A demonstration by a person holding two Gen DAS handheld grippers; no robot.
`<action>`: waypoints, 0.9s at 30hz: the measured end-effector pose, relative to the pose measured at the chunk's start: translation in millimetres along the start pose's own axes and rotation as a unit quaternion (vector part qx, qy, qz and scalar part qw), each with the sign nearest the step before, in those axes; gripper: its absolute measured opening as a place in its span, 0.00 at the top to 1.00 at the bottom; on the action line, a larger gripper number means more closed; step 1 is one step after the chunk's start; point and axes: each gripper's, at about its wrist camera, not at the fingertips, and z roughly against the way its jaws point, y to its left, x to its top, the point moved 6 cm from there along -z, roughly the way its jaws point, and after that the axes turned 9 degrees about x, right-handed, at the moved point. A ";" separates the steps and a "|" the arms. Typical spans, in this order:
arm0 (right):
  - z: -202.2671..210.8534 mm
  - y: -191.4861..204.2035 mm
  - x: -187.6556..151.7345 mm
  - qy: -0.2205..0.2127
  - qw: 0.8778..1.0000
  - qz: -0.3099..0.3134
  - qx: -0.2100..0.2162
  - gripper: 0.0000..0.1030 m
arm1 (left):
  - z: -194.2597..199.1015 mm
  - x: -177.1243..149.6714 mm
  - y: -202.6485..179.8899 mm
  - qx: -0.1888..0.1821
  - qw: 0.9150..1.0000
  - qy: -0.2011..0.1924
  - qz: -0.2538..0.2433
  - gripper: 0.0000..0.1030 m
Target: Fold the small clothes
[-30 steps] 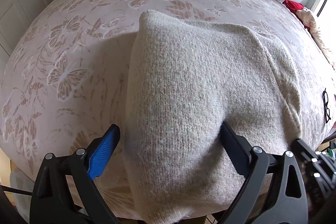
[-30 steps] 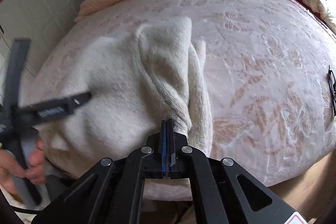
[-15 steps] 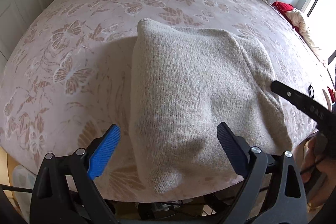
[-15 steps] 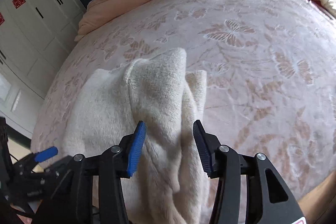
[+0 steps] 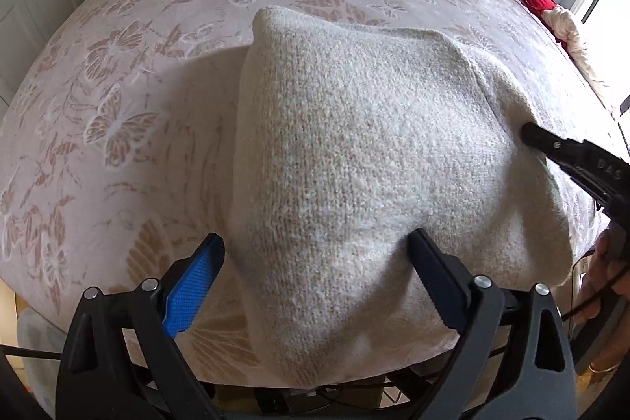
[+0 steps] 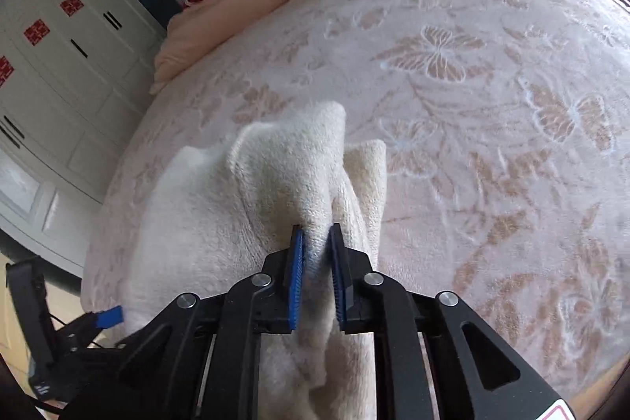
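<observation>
Fingers [image 6: 296,276] of the right gripper [image 6: 317,278] pinch a fold of the cream sweater [image 5: 374,160] at the bed's [image 5: 130,105] near edge; left gripper [image 5: 315,286] spread wide over it.

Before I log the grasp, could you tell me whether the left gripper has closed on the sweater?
No, the left gripper is wide open, its fingers straddling the sweater's near edge.
</observation>
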 end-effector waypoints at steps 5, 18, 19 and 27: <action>37.4 4.7 -22.0 -0.012 0.999 0.016 -0.043 0.39 | 21.8 3.4 -4.6 -0.062 0.998 -0.002 0.016 0.09; -15.2 -21.5 -76.6 0.053 0.996 -0.071 0.016 0.19 | -36.0 2.8 8.7 -0.090 0.993 0.054 0.061 0.04; -17.2 -21.3 -74.1 0.052 0.996 -0.072 0.020 0.18 | -37.7 4.7 6.2 -0.089 0.993 0.053 0.058 0.04; -36.3 -16.5 -57.7 0.048 0.997 -0.057 0.029 0.08 | -55.2 19.3 -10.0 -0.085 0.993 0.055 0.055 0.04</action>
